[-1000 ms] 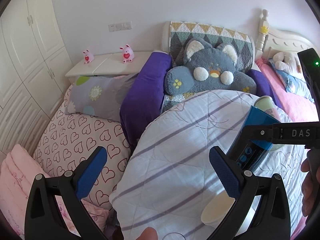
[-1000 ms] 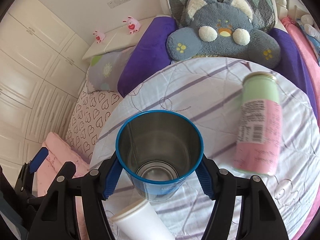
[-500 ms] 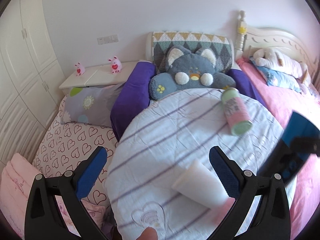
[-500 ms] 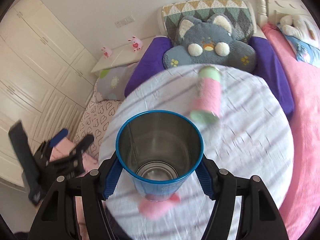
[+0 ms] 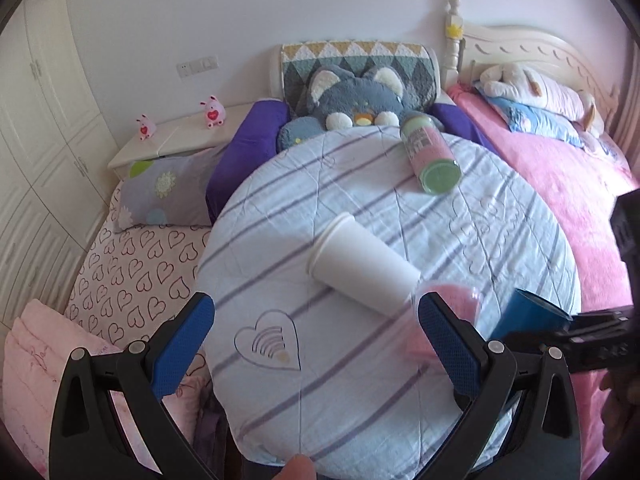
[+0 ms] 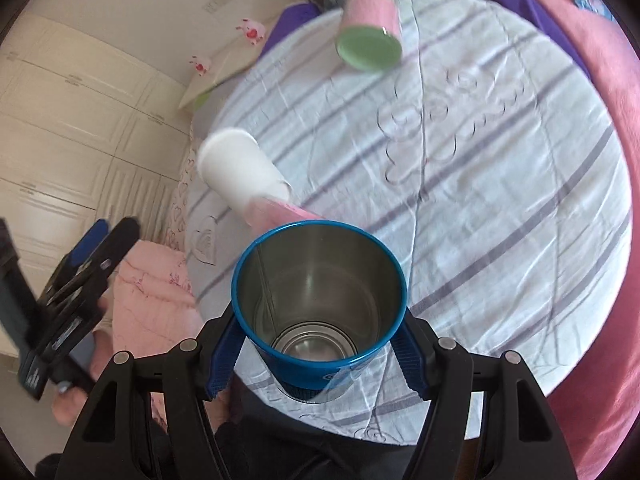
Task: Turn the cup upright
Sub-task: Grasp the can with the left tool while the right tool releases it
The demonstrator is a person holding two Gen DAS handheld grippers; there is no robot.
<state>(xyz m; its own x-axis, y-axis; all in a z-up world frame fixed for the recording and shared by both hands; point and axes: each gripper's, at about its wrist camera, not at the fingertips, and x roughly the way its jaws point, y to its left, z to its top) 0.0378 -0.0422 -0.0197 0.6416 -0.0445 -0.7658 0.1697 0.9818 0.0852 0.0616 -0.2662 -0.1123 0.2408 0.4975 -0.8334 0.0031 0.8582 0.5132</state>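
- The right gripper [image 6: 320, 364] is clenched on the blue cup [image 6: 320, 308], one jaw on each side of its wall; the open mouth faces the camera and the steel inside shows down to the base
- The blue cup hangs above the near edge of the round table [image 6: 500, 200], clear of the striped cloth as far as I can tell; from the left wrist view it shows tilted at the right edge [image 5: 528, 320]
- The left gripper [image 5: 316, 340] is released, jaws wide apart with nothing between them, over the near side of the table
- A white cup [image 5: 360, 264] lies on its side mid-table; a clear pink cup [image 5: 444, 320] lies just beside its base, blurred; a green and pink can [image 5: 432, 156] lies on its side at the far side
- My judgement: the grasp and lift are done; left is to turn the blue cup mouth-up, set it on the cloth and let go
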